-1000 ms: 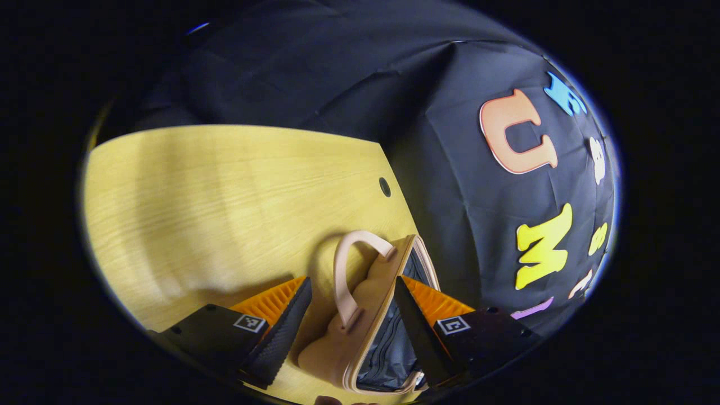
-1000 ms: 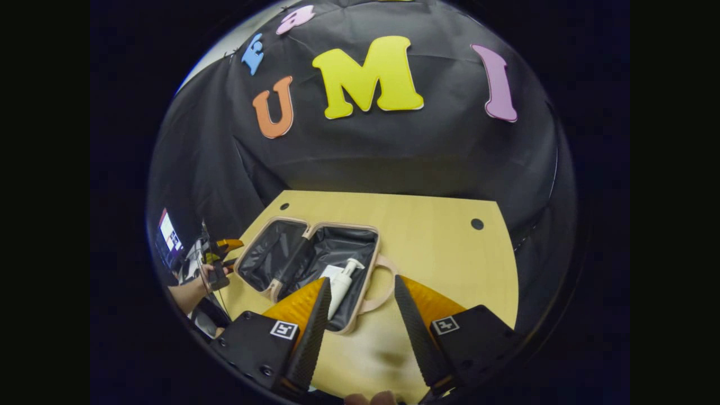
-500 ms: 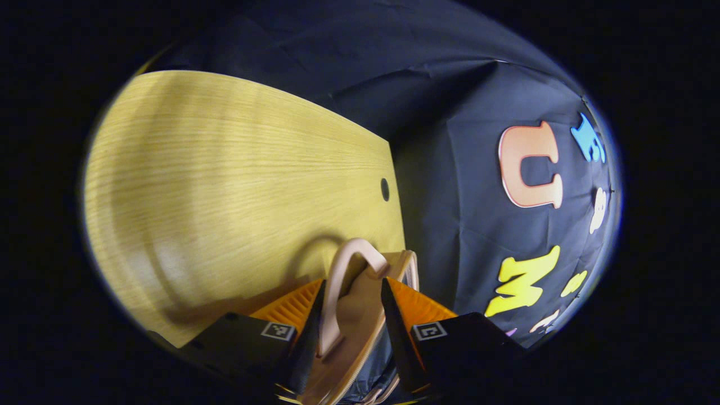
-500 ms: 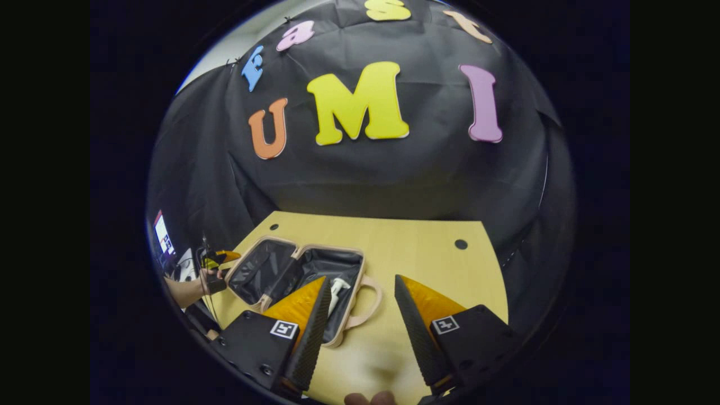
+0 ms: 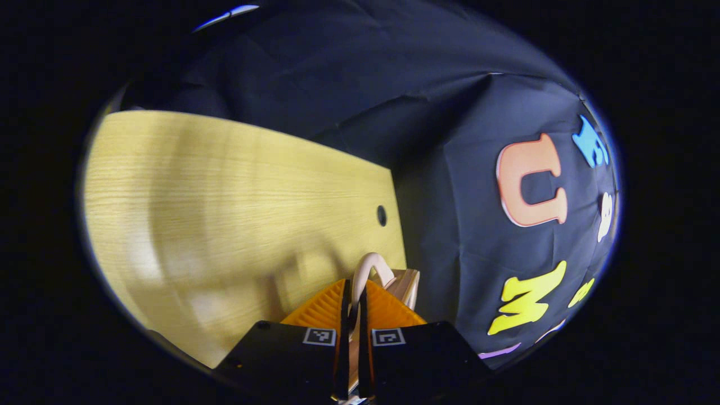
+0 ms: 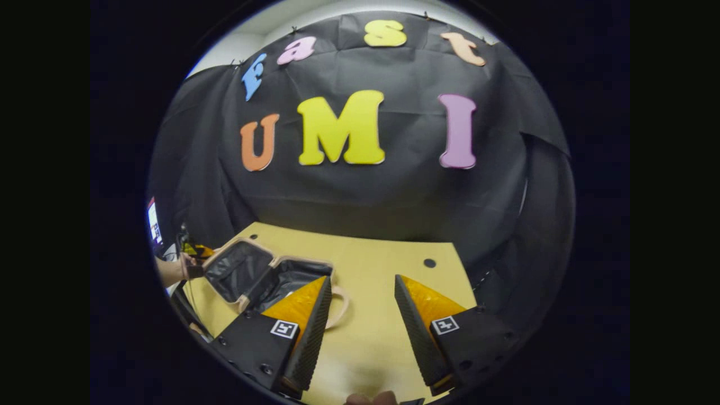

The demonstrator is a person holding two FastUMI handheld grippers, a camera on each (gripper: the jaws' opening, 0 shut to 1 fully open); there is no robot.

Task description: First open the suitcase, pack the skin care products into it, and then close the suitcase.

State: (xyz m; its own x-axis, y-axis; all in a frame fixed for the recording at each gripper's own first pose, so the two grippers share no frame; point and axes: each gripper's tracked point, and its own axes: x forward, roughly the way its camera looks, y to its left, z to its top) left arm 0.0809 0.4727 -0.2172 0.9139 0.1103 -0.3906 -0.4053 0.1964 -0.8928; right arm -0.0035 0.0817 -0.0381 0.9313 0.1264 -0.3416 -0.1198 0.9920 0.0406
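A: Start close in. What are the left tongs [image 5: 353,306] doing?

B: They are pressed nearly together with a thin pale edge between them. That edge belongs to the suitcase lid [image 5: 406,284], and the looped handle [image 5: 368,270] rises just past the tips. I judge the grip sits there because the rim is the easiest thing to pinch when swinging one half over the other.

A: And the right tongs [image 6: 360,306]?

B: Spread wide and carrying nothing, hanging above the bare worktop [image 6: 388,281]. Held clear like that, they leave the lid room to swing, I would guess.

A: Where is the suitcase itself?

B: In the right gripper view the suitcase [image 6: 264,275] lies on the worktop's left side, its two halves open in a shallow V. The left half is tilted up, with a hand [image 6: 183,267] at its outer edge. What lies inside the right half I cannot tell; the tongs cover it.

A: Materials?

B: The shell is smooth, pale pink and rounded at the corners, with a dark, slightly shiny, crinkled lining. The handle is a soft-looking curved strap of the same pink. The worktop is light wood grain with small round holes [image 6: 430,262] near its far corners.

A: And beyond?

B: Black cloth, creased, hanging as the back wall.
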